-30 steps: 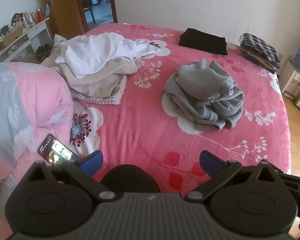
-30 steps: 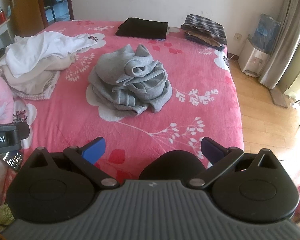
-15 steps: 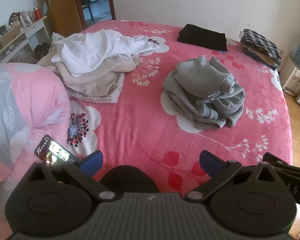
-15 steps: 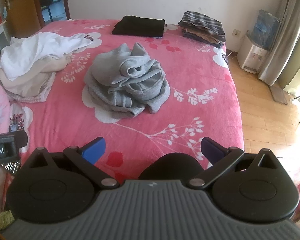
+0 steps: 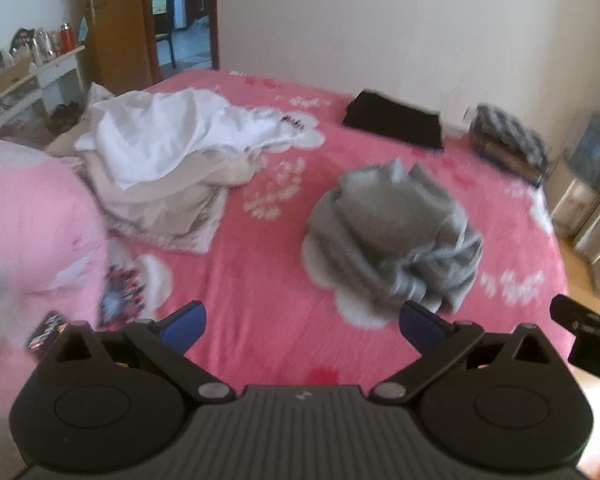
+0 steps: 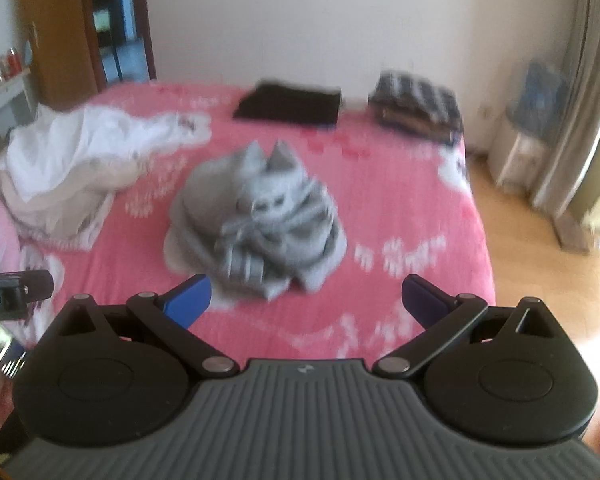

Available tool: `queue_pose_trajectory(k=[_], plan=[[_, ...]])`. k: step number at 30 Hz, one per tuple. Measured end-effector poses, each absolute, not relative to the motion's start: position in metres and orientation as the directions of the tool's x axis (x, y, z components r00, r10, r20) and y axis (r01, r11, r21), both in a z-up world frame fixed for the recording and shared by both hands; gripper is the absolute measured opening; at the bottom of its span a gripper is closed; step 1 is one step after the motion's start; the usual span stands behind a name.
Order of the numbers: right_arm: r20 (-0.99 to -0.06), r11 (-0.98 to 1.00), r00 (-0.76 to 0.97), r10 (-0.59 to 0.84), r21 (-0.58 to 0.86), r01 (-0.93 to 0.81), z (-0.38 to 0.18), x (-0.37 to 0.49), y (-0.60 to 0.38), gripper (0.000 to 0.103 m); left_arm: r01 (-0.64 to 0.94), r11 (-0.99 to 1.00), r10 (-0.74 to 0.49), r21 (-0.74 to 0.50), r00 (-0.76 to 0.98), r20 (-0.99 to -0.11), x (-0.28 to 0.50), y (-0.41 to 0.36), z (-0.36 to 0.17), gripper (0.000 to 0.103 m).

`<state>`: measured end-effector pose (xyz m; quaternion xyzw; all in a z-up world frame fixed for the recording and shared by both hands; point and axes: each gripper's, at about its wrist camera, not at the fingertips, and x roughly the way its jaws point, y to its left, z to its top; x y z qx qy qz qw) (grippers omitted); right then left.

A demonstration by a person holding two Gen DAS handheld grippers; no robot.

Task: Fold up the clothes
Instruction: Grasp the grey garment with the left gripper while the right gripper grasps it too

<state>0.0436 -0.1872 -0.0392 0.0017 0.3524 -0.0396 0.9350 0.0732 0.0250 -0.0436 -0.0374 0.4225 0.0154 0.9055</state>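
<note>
On the pink bed [image 5: 268, 320], both grippers [image 5: 302, 324] [image 6: 306, 298] gape empty near crumpled grey garment [image 6: 256, 216].

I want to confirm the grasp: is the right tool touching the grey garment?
Apart. The right wrist view shows pink bedcover between the open right tool and the grey garment.

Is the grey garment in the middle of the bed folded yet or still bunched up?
Still bunched up. The grey garment sits in a rumpled, creased heap on the pink bedspread, unlike the flat black folded piece behind it.
</note>
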Motion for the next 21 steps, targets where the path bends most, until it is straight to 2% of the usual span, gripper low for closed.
queue_pose_trajectory(k=[4, 13, 18, 21], plan=[[-0.599, 0.998, 0.798, -0.06, -0.057, 0.032, -0.045, 0.068, -0.198, 0.102, -0.035, 0.991, -0.072, -0.125, 0.658, -0.75, 0.111, 0.027, -0.055, 0.103], [-0.606, 1.0, 0.796, 0.005, -0.014, -0.017, -0.082, 0.194, -0.222, 0.102, -0.012, 0.987, -0.118, -0.162, 0.633, -0.765, 0.227, 0.023, -0.114, 0.103], [-0.655, 0.995, 0.752, 0.08, 0.099, -0.02, -0.117, 0.298, -0.239, 0.102, -0.022, 0.974, -0.165, -0.227, 0.62, -0.767, 0.297, 0.02, -0.139, 0.102], [-0.69, 0.98, 0.708, 0.154, 0.2, -0.019, -0.14, 0.361, -0.247, 0.102, 0.0, 0.977, -0.17, -0.213, 0.601, -0.781, 0.331, 0.011, -0.154, 0.098]])
